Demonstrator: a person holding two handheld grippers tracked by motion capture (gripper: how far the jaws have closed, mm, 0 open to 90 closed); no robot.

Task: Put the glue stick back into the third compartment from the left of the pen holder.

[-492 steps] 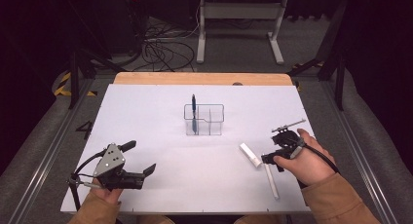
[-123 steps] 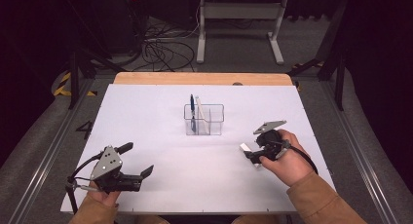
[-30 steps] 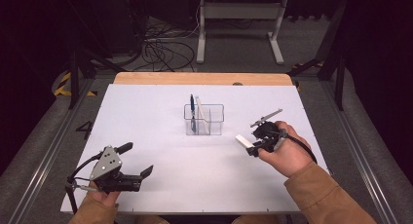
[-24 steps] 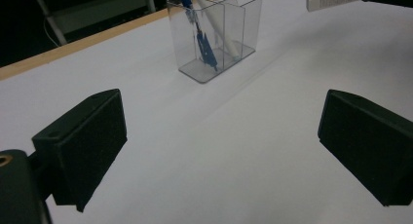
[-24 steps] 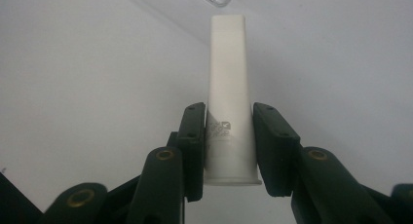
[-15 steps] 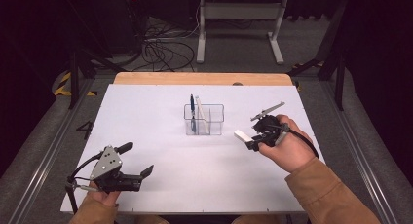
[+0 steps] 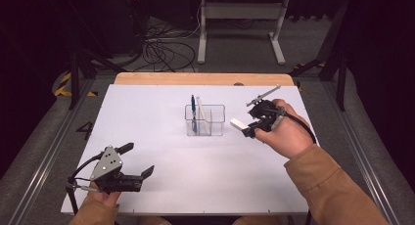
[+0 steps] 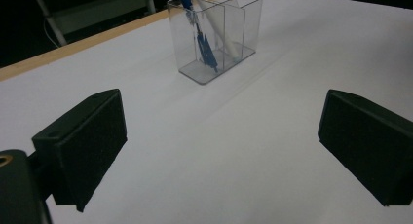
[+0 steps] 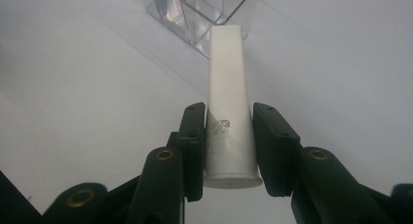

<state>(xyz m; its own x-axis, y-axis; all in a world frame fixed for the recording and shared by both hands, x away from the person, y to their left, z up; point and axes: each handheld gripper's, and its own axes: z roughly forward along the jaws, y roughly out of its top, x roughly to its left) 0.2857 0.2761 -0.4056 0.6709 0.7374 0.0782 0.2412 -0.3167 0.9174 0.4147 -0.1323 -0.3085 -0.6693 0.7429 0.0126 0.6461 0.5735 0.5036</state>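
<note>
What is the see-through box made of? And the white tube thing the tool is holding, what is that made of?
The see-through box looks like hard clear plastic, maybe acrylic: you can see the blue pen through its shiny, straight walls. The white tube, held by the right tool, looks like smooth matte plastic with small grey print; it could be something else.

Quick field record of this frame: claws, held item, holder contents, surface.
left claw: open, nothing between the jaws, near the table's front left
right claw: shut on white tube, raised beside the holder
holder: clear, divided, mid-table
holder contents: blue pen and white pen, both leaning
table: white sheet, wooden far edge
</note>
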